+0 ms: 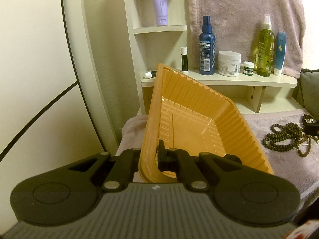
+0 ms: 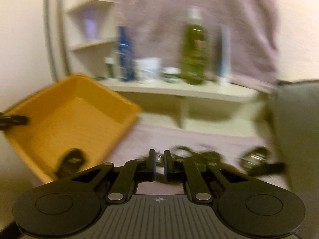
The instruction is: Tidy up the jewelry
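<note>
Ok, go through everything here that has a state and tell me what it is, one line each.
Left tongs: shut on the tray's rim.
Orange ribbed plastic tray: tilted, lifted at the gripped side.
Dark item in the tray: lying at the low corner, blurred.
Right tongs: nearly shut on a small shiny piece.
Brown wooden bead necklace: heaped loose on the pink cloth.

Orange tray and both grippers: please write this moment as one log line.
left gripper: shut on orange tray rim, tilted | right gripper: shut on small shiny piece
</note>
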`<state>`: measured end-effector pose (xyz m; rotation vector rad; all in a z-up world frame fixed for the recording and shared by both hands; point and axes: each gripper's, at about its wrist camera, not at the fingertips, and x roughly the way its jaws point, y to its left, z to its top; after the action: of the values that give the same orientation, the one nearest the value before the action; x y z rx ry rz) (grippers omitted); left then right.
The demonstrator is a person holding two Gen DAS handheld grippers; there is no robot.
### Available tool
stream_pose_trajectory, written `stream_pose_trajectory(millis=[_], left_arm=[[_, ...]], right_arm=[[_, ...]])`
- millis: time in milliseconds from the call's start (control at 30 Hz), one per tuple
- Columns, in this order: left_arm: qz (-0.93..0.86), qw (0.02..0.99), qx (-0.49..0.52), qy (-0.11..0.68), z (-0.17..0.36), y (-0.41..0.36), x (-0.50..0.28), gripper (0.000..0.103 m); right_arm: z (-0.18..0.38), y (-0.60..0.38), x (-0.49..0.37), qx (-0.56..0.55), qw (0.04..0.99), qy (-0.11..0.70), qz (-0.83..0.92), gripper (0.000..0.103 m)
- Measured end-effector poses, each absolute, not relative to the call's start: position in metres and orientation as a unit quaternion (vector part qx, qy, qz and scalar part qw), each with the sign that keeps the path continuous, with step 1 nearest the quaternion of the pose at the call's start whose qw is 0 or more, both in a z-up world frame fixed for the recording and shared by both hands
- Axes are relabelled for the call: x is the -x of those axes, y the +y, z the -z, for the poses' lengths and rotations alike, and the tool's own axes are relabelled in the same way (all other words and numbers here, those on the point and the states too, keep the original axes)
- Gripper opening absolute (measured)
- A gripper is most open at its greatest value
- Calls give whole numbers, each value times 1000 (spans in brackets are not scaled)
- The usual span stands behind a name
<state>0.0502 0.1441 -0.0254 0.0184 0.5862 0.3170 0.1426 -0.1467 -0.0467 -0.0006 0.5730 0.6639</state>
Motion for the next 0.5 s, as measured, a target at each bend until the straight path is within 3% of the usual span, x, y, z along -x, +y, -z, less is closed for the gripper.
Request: stream_pose_trajectory(millis=[500], left_arm=[[-154,946,-10,287,24,143,-50,4]], right_arm=[[42,-51,-124,32,843,278,-459,8]])
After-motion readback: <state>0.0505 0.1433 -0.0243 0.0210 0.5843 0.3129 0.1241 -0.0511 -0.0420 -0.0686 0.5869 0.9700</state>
